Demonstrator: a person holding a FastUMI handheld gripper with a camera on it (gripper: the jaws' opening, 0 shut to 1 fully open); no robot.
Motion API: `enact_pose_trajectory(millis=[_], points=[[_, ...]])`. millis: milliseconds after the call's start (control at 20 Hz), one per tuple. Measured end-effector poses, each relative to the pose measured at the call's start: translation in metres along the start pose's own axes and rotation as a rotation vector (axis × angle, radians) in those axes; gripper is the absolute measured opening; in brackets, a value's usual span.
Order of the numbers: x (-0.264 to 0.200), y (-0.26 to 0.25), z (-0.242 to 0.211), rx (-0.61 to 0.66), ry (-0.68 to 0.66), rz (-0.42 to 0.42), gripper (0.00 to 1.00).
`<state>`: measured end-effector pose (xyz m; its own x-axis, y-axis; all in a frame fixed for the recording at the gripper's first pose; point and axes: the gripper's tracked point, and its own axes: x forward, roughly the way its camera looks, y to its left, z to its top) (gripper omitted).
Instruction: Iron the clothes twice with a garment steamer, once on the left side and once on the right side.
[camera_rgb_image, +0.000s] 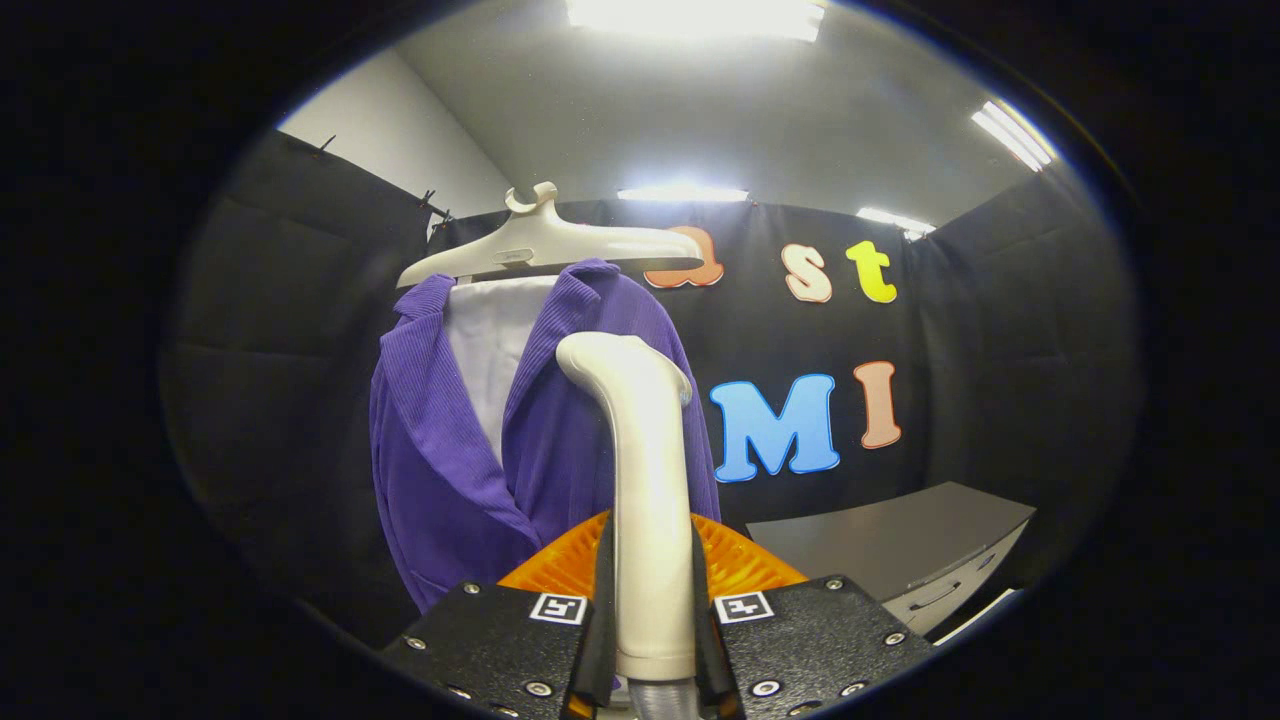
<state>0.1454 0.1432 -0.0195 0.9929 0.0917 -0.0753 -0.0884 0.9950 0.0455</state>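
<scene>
Steamer handle (650, 500) is clamped upright between both fingers of the gripper (652, 625), jaws closed on it. Purple corduroy jacket (450, 470) hangs just beyond; the head should be drawn slowly down one front panel.

The steamer (645, 480) head's face is turned away, unseen. The jacket (450, 450) hem is hidden behind the gripper (652, 600) (fingers pressed on the handle).

Bright glare from ceiling strip lights (695, 15), dim booth below, fisheye bending at edges.
</scene>
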Motion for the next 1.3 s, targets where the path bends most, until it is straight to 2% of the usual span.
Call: enact_pose_trajectory(millis=[750, 950, 1300], points=[[-0.025, -0.012, -0.094, -0.06, 0.133, 0.03, 0.32], [-0.03, -0.013, -0.128, -0.113, 0.183, 0.041, 0.32], [-0.041, -0.008, -0.161, -0.167, 0.238, 0.06, 0.32]])
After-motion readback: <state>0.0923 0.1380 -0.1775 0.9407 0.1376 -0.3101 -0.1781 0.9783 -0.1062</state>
